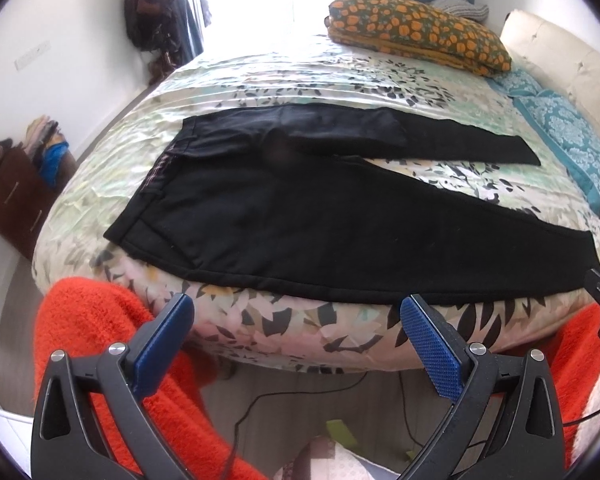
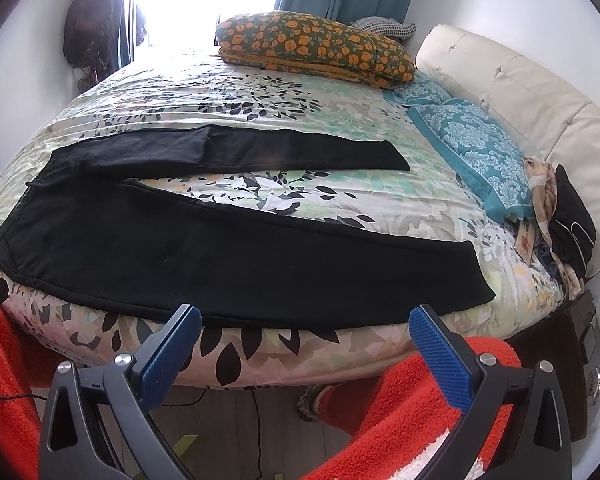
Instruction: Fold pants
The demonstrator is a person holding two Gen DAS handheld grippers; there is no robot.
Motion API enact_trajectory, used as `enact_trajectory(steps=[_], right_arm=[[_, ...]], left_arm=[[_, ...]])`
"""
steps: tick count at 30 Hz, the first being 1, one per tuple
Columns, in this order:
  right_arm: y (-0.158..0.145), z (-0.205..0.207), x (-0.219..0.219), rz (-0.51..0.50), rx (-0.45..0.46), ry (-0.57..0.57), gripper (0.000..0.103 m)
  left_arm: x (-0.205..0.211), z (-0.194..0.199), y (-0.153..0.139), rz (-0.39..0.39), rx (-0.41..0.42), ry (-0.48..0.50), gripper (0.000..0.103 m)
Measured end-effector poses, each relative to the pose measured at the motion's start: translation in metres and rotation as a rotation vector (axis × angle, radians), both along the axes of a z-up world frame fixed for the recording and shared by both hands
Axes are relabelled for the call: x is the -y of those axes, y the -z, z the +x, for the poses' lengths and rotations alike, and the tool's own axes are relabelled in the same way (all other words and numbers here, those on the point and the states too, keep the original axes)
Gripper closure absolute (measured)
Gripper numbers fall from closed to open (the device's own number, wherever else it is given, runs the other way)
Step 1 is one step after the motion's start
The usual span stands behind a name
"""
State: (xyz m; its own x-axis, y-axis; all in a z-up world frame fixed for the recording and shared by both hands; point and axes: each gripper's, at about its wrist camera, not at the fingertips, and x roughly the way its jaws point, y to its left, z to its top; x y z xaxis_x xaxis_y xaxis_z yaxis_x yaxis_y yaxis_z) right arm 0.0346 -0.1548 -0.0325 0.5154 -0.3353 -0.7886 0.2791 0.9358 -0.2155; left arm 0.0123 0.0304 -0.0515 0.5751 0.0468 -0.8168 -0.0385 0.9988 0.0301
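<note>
**Both grippers spread wide at the bed edge, pants flat ahead**

The left gripper (image 1: 296, 312) has its blue fingers (image 1: 428, 344) far apart, holding nothing; just beyond the tips runs the near hem of the black pants (image 1: 300, 216). The right gripper (image 2: 305, 322) is likewise spread and empty, its tips just short of the near leg. The pants lie flat on the floral bedspread (image 2: 260, 96), waistband to the left, legs splayed rightward. Farther beyond sit an orange-flowered pillow (image 2: 312, 46) and a teal pillow (image 2: 476, 148)
</note>
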Motion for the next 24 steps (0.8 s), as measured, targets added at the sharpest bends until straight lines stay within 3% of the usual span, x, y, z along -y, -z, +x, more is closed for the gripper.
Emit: enact_trajectory(steps=[24], right_arm=[[0.0055, 0.0046, -0.0043, -0.015, -0.034, -0.021, 0.0]], left_arm=[[-0.0023, 0.0036, 0.0061, 0.011, -0.035, -0.005, 0.001]])
